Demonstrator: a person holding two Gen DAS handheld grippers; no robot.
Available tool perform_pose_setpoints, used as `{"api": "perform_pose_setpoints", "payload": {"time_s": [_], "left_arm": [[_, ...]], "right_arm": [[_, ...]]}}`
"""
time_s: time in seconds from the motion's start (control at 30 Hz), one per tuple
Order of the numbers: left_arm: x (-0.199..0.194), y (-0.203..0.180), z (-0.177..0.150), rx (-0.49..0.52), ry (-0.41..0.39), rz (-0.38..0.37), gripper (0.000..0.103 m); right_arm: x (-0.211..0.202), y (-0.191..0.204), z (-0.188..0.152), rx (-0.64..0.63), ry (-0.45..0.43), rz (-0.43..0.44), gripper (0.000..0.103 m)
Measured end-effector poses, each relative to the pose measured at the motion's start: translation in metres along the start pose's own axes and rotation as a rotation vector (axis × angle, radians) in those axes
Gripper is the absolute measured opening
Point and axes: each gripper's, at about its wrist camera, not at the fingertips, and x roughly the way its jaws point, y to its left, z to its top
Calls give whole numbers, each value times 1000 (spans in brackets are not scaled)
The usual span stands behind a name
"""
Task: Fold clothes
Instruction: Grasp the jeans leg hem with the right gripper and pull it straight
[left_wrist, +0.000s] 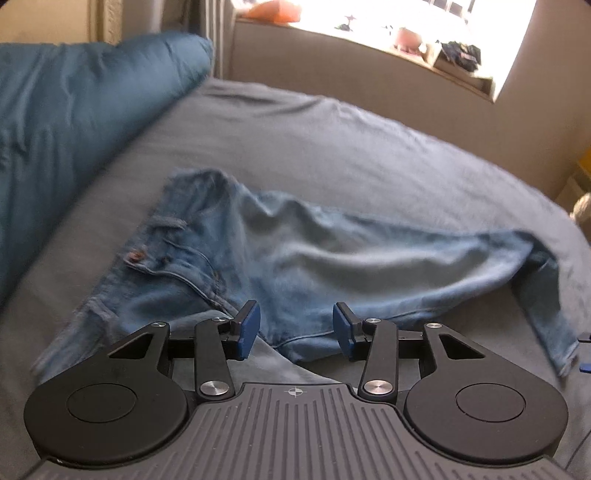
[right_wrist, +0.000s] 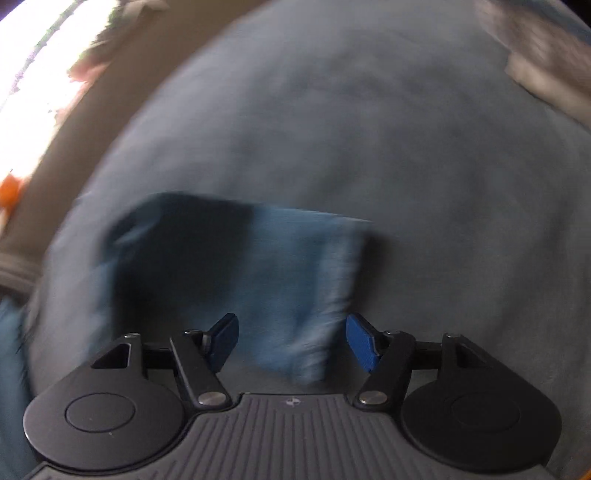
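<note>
A pair of blue jeans (left_wrist: 280, 258) is seen spread across a grey bed sheet (left_wrist: 332, 140), rumpled and partly doubled over, with the waistband, a button and a pocket seam turned toward the left of the left wrist view and one leg trailing off toward the right, where its hem hangs down near the sheet's edge. The left gripper (left_wrist: 296, 330) is held above the near edge of the jeans, its two blue pads parted with a clear gap between them; nothing is pinched, and denim and a strip of sheet are seen through the gap. A teal duvet (left_wrist: 81, 122) is heaped at the far left of the bed, just beside the jeans' waistband end but apart from it. A bright window sill (left_wrist: 424, 44) with small items on it is seen beyond the bed.

In the right wrist view, heavily blurred, a folded or bunched part of the jeans (right_wrist: 258, 280) is shown lying on the same grey sheet (right_wrist: 443, 184), darker at its left and paler at its right. The right gripper (right_wrist: 291, 345) is held over the near end of this cloth with its blue pads set wide apart; no cloth is clamped. Whether the pads touch the denim cannot be told through the blur.
</note>
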Motion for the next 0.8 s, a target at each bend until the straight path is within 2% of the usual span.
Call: {"api": "perform_pose_setpoints", "payload": {"time_s": [0.13, 0.17, 0.2, 0.23, 0.27, 0.33, 0.43, 0.57, 0.63, 0.8], "left_arm": [[29, 5, 2, 26, 11, -46, 43], [33, 6, 3, 35, 5, -60, 43], [38, 6, 5, 43, -1, -73, 43], [42, 7, 7, 51, -3, -81, 43], [45, 8, 8, 58, -4, -88, 43], [53, 10, 12, 72, -5, -101, 43], [63, 15, 20, 81, 6, -91, 43], [62, 16, 37, 107, -1, -42, 43], [59, 13, 46, 129, -10, -5, 43], [55, 7, 69, 157, -43, 95, 43]], "right_arm": [[27, -14, -4, 26, 7, -31, 68], [30, -14, -6, 19, 3, -29, 65], [28, -9, -7, -11, -10, -26, 37], [26, -3, -8, -55, -21, -38, 16], [23, 4, -8, -98, -33, -52, 10], [7, 19, -7, -200, -61, -81, 8], [-42, 45, 11, -367, -155, -116, 4], [-106, 65, 50, -445, -267, -182, 4], [-130, 73, 62, -470, -289, -171, 4], [-179, 89, 88, -575, -328, -75, 4]]}}
